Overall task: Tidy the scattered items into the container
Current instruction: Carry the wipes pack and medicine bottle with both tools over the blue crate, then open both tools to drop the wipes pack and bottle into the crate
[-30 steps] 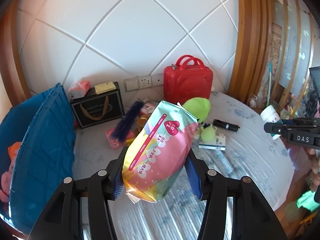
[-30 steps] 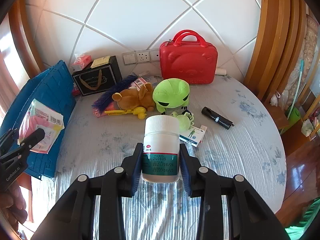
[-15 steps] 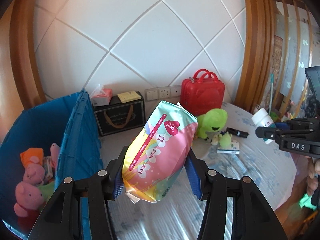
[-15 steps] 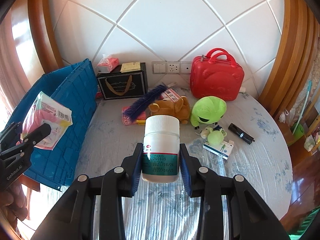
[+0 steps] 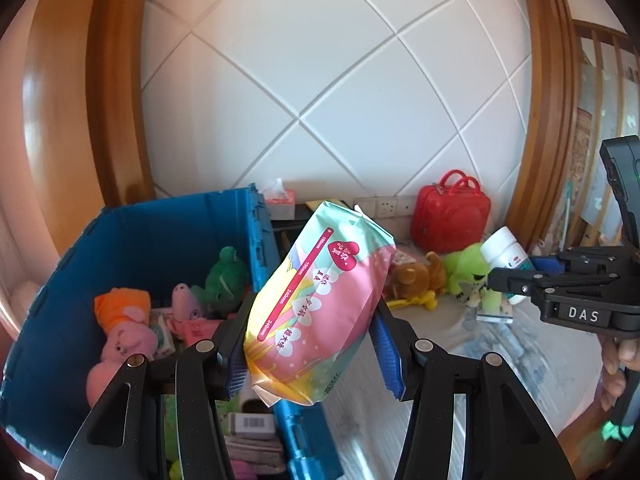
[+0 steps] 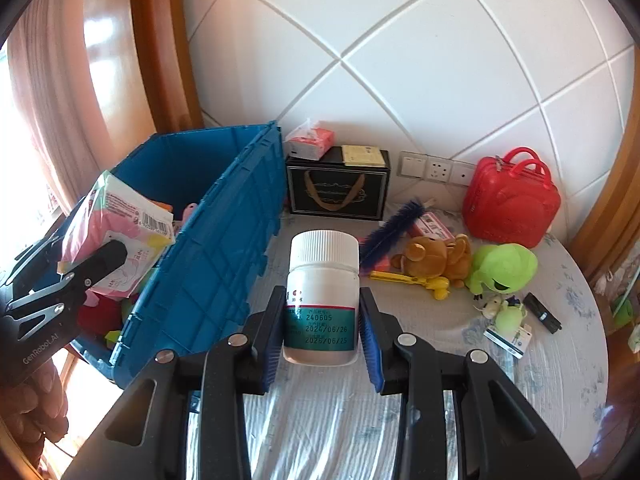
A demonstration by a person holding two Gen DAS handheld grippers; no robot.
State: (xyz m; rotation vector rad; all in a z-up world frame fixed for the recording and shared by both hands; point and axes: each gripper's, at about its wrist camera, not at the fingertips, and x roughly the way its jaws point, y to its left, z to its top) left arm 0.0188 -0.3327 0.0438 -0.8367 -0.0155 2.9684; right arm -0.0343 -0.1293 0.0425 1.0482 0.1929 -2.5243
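My left gripper (image 5: 314,354) is shut on a pink and green soft packet (image 5: 316,304), held in the air over the right wall of the blue crate (image 5: 256,236). The crate holds several plush toys (image 5: 124,336). The packet (image 6: 116,236) and crate (image 6: 224,256) also show in the right wrist view. My right gripper (image 6: 322,340) is shut on a white pill bottle (image 6: 322,296) with a green label, above the table right of the crate. The bottle also shows in the left wrist view (image 5: 505,249).
On the table lie a brown teddy (image 6: 436,254), a green frog plush (image 6: 502,268), a blue brush (image 6: 390,232), a small box (image 6: 508,338) and a black torch (image 6: 542,312). A red case (image 6: 510,200) and black gift box (image 6: 338,188) stand by the wall.
Both grippers have moved left toward the crate with their loads. The left one now has the packet over the crate's edge, and more of the crate's inside shows.
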